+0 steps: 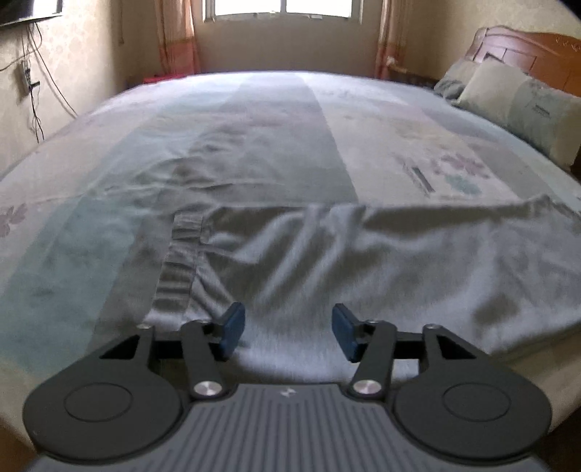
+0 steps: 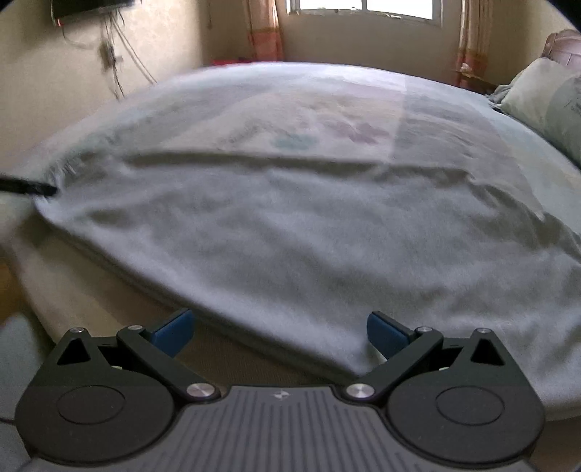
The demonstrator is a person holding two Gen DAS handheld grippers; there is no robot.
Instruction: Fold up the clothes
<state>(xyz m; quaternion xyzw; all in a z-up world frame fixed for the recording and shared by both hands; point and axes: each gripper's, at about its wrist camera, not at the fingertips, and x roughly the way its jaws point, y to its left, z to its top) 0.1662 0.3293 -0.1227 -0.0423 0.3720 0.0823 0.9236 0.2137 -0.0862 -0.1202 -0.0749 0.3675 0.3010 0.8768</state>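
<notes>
A light grey garment (image 1: pixel 363 261) lies spread flat on the bed, its ribbed waistband (image 1: pixel 179 261) at the left end in the left wrist view. My left gripper (image 1: pixel 287 332) hangs open over the garment's near edge, just right of the waistband, blue pads apart with nothing between them. In the right wrist view the same grey garment (image 2: pixel 308 236) fills the middle of the bed. My right gripper (image 2: pixel 279 332) stands wide open at its near hem, empty. A dark tip of the other gripper (image 2: pixel 32 188) shows at the garment's far left corner.
The bed carries a pale flowered sheet (image 1: pixel 254 119) with bare room beyond the garment. Pillows (image 1: pixel 515 105) and a wooden headboard (image 1: pixel 526 47) are at the right. A window with curtains (image 1: pixel 283 11) is behind, and cables hang on the left wall (image 1: pixel 32 90).
</notes>
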